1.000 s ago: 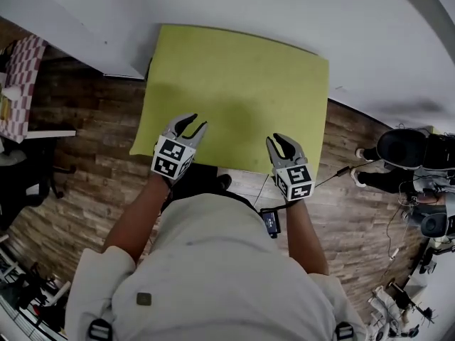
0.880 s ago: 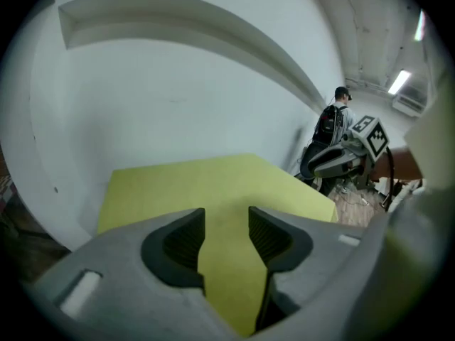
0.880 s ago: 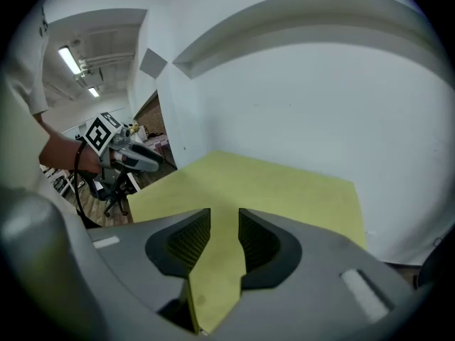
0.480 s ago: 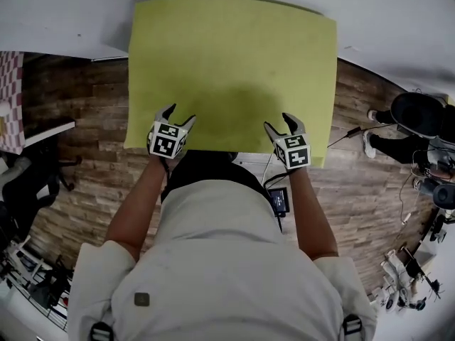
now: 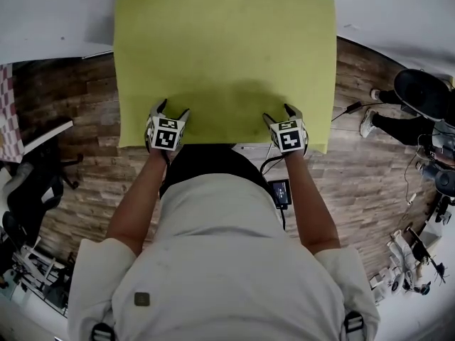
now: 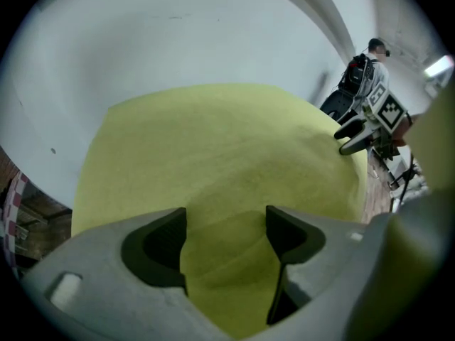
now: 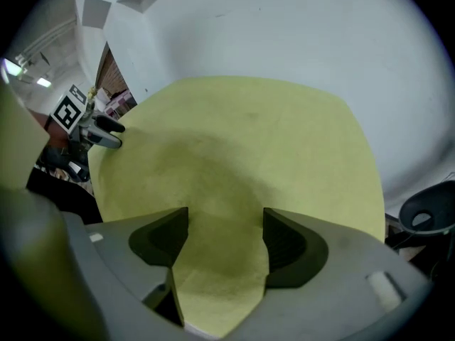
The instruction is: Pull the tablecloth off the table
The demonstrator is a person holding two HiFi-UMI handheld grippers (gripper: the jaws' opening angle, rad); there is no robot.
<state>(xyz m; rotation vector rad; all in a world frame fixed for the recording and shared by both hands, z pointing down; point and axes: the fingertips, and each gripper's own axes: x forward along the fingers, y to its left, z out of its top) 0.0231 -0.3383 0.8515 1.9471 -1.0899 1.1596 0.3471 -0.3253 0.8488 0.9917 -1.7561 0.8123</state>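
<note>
Jaws opening: left gripper (image 5: 173, 108), right gripper (image 5: 279, 112) straddle crosswise tablecloth (image 5: 227, 55) edge.

The tablecloth (image 5: 227, 55) is plain yellow-green, darker in shadow by the table's near edge. The left gripper (image 5: 173, 107) and right gripper (image 5: 279, 112) — jaws just opened, the tablecloth between them — are pale grey with black pads (image 6: 160, 244) and black-and-white square markers. The floor (image 5: 78, 155) is brown wood planking, the person's shirt (image 5: 220, 261) off-white, and a checked cloth (image 5: 4, 112) at far left red and white.
</note>
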